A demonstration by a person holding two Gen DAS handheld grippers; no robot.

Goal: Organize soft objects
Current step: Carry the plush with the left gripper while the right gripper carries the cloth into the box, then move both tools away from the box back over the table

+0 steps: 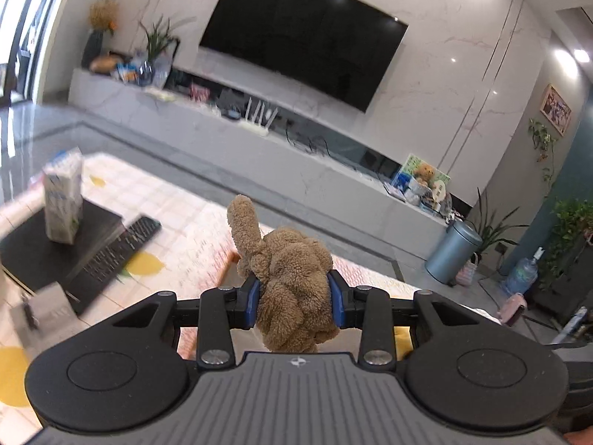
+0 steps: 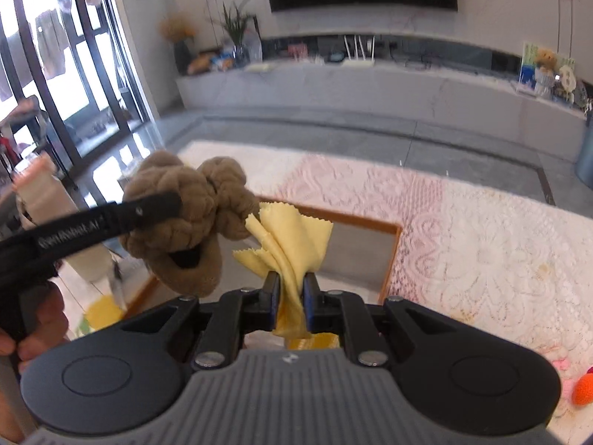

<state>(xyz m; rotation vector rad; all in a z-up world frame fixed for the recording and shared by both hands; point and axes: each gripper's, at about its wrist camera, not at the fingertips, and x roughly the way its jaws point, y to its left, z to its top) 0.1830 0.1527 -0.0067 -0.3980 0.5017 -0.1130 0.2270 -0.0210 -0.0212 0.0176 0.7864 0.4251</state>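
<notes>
My left gripper [image 1: 293,298] is shut on a brown plush toy [image 1: 292,267] and holds it in the air above the table. The same toy [image 2: 185,218] shows in the right wrist view at the left, with the left gripper's finger [image 2: 148,207] across it. My right gripper [image 2: 290,296] is shut on a yellow cloth [image 2: 289,237], which sticks up from between the jaws. Below both lies a wooden-rimmed tray [image 2: 355,248] on a lace tablecloth [image 2: 463,237]. The toy and the cloth nearly touch.
A milk carton [image 1: 63,200] stands on a black box with a keyboard [image 1: 118,252] beside it at the left. An orange soft thing [image 2: 583,389] and a pink one [image 2: 559,365] lie at the table's right edge. A TV wall and low cabinet stand behind.
</notes>
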